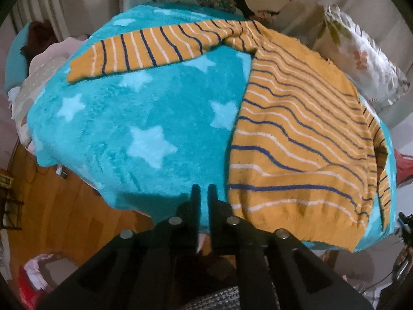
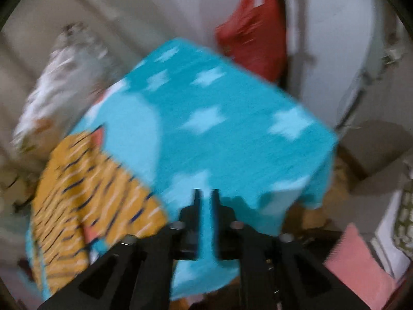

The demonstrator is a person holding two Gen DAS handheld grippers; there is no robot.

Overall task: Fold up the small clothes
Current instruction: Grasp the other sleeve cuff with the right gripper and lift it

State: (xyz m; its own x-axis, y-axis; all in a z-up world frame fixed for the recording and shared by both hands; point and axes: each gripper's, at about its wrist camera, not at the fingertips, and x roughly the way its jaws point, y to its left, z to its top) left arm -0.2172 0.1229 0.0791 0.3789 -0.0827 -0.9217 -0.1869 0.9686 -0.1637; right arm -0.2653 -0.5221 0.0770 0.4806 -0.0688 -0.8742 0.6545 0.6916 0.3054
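A mustard sweater (image 1: 296, 142) with navy and white stripes lies flat on the right half of a teal star-patterned blanket (image 1: 129, 129). One sleeve (image 1: 144, 51) stretches out to the left along the far side. My left gripper (image 1: 204, 191) hovers over the blanket's near edge, just left of the sweater's hem, its jaws a narrow slit apart with nothing between them. In the blurred right wrist view the sweater (image 2: 85, 193) lies at the lower left. My right gripper (image 2: 206, 196) is over bare blanket (image 2: 232, 134), slightly open and empty.
A floral pillow (image 1: 361, 59) leans behind the sweater. Wooden floor (image 1: 64, 206) shows below the blanket's left edge. A red bag (image 2: 255, 31) hangs beyond the blanket's far corner, and a pink cushion (image 2: 361, 263) sits at the lower right.
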